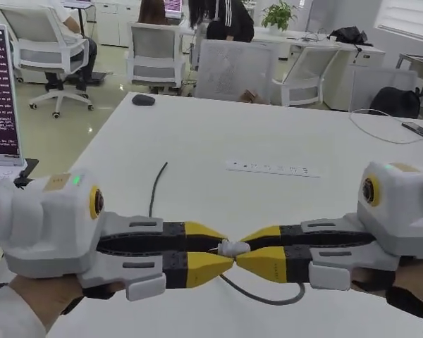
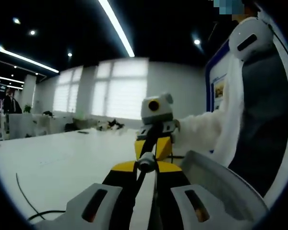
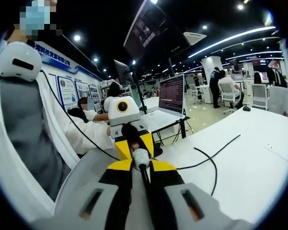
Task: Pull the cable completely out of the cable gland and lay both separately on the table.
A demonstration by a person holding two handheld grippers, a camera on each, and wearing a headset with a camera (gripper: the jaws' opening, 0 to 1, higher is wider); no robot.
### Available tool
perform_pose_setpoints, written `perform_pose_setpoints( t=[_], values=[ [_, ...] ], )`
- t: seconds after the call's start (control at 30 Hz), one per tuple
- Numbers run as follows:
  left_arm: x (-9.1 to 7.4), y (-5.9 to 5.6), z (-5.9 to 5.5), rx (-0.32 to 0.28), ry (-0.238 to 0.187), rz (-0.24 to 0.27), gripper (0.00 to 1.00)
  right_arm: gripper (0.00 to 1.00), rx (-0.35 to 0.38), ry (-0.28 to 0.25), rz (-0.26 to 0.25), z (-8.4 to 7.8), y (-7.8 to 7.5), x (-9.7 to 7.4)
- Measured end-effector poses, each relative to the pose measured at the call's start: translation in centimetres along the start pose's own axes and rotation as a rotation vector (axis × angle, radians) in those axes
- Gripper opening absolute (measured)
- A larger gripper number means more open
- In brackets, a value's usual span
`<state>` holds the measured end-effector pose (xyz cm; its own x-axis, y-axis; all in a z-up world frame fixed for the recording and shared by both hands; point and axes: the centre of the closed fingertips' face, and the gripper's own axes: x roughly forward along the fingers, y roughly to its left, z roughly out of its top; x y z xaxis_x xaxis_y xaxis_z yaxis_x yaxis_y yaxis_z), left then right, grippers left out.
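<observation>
In the head view my two grippers meet tip to tip over the white table (image 1: 282, 134). The small white cable gland (image 1: 233, 248) sits between their yellow tips. My left gripper (image 1: 228, 249) is shut on the gland (image 2: 146, 162). My right gripper (image 1: 240, 249) is shut on the dark grey cable, which runs back between its jaws from the gland (image 3: 140, 157). A loop of the cable (image 1: 264, 298) hangs below the grippers, and its far end (image 1: 157, 184) lies on the table behind the left gripper. How far the cable still sits inside the gland is hidden.
A white power strip (image 1: 271, 168) lies mid-table, with a dark mouse (image 1: 143, 100) at the far edge and a phone with a thin wire (image 1: 419, 130) at the far right. A laptop (image 1: 0, 98) stands at left. Office chairs and seated people are beyond the table.
</observation>
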<state>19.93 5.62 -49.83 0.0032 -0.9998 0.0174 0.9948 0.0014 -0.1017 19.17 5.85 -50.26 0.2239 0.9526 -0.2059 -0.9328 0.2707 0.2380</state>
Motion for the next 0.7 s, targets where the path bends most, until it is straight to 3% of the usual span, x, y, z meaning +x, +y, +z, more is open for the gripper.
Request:
perform_pose_setpoints(
  t=[0.1, 0.17, 0.3, 0.53, 0.7],
  values=[
    [0.0, -0.1, 0.1, -0.055, -0.001, -0.008, 0.15, 0.12, -0.045, -0.005, 0.003, 0.2, 0.4, -0.1],
    [0.0, -0.2, 0.1, -0.043, 0.002, -0.009, 0.15, 0.12, -0.045, -0.001, 0.008, 0.2, 0.5, -0.1],
    [-0.1, -0.3, 0.3, -0.11, -0.006, -0.029, 0.14, 0.11, -0.111, -0.006, 0.021, 0.4, 1.0, 0.0],
    [-0.1, -0.2, 0.0, -0.229, 0.003, -0.042, 0.14, 0.11, -0.388, 0.031, 0.017, 0.2, 1.1, 0.1],
    [0.0, -0.2, -0.4, -0.262, 0.017, -0.038, 0.14, 0.12, -0.408, 0.033, 0.008, -0.2, 0.9, 0.1]
  ],
)
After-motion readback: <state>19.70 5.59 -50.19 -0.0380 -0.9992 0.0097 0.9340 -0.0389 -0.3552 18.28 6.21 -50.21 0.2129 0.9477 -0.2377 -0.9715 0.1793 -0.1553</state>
